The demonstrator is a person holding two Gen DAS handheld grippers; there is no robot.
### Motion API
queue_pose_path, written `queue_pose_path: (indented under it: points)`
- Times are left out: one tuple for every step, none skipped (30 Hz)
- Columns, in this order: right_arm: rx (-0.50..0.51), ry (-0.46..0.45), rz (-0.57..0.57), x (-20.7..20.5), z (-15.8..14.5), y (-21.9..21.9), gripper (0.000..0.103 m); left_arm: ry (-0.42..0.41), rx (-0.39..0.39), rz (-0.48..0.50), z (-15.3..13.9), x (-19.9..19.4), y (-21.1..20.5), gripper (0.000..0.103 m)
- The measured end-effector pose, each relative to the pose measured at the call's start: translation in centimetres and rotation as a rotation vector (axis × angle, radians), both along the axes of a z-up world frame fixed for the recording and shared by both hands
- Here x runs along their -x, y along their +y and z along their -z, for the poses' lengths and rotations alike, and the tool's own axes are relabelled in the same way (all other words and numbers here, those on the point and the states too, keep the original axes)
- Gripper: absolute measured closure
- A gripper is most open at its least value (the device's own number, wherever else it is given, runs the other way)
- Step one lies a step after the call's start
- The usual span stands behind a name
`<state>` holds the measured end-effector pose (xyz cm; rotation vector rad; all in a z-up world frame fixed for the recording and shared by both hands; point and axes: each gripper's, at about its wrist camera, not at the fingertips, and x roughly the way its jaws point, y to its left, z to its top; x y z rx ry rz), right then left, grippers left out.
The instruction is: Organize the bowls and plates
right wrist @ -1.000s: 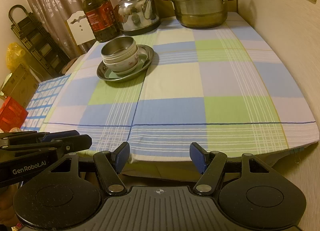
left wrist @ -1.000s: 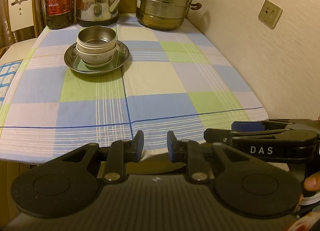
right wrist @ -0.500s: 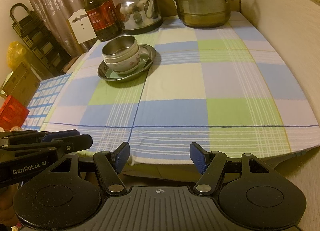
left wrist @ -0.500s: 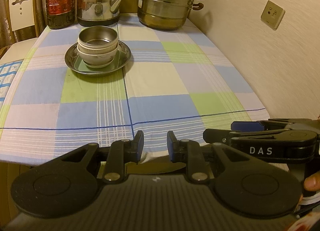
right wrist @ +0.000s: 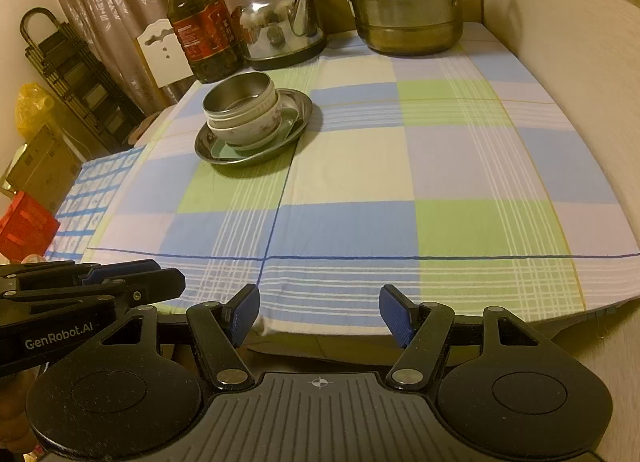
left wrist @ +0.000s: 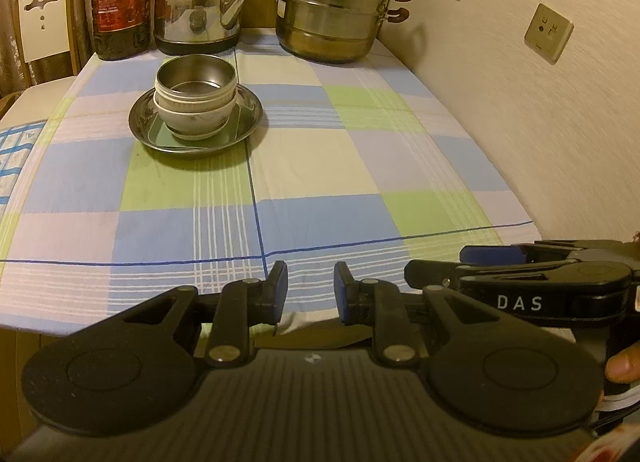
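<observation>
A steel bowl sits nested in white ceramic bowls, stacked on a small green plate inside a steel plate on the checked tablecloth, far left of centre. The stack also shows in the right wrist view: steel bowl, ceramic bowl, steel plate. My left gripper hovers at the table's near edge, jaws a small gap apart, empty. My right gripper is wide open and empty at the near edge, beside the left one.
At the back stand an oil bottle, a steel kettle and a stacked steamer pot. A wall with sockets runs along the right. A white chair and a red crate are off the table's left.
Both views have crept slightly forward toward the table; the bowls and plate have not moved. The jaws have kept the same gaps.
</observation>
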<state>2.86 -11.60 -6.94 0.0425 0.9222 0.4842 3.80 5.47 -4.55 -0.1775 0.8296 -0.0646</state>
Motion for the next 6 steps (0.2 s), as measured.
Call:
queue_pose_path:
  points:
    - [-0.001,0.001,0.000,-0.03,-0.01,0.02,0.037,-0.003,-0.003,-0.003,-0.02,-0.09,0.01,0.081]
    - [-0.002,0.001,0.000,-0.09,-0.01,0.03,0.037,-0.004,-0.007,-0.006,-0.07,-0.21,-0.10,0.081]
    - [-0.003,0.001,-0.001,-0.19,-0.03,0.00,0.037,-0.005,-0.006,-0.007,-0.08,-0.32,-0.08,0.081]
    - [-0.003,0.001,-0.001,-0.19,-0.03,-0.01,0.037,-0.005,-0.004,-0.007,-0.09,-0.38,-0.11,0.081]
    - [-0.004,0.001,-0.001,-0.21,-0.02,0.04,0.037,-0.003,-0.004,-0.008,-0.07,-0.46,-0.22,0.081]
    - [-0.005,0.002,-0.002,-0.37,-0.02,-0.11,0.037,0.002,-0.005,-0.013,-0.02,-0.61,-0.23,0.080]
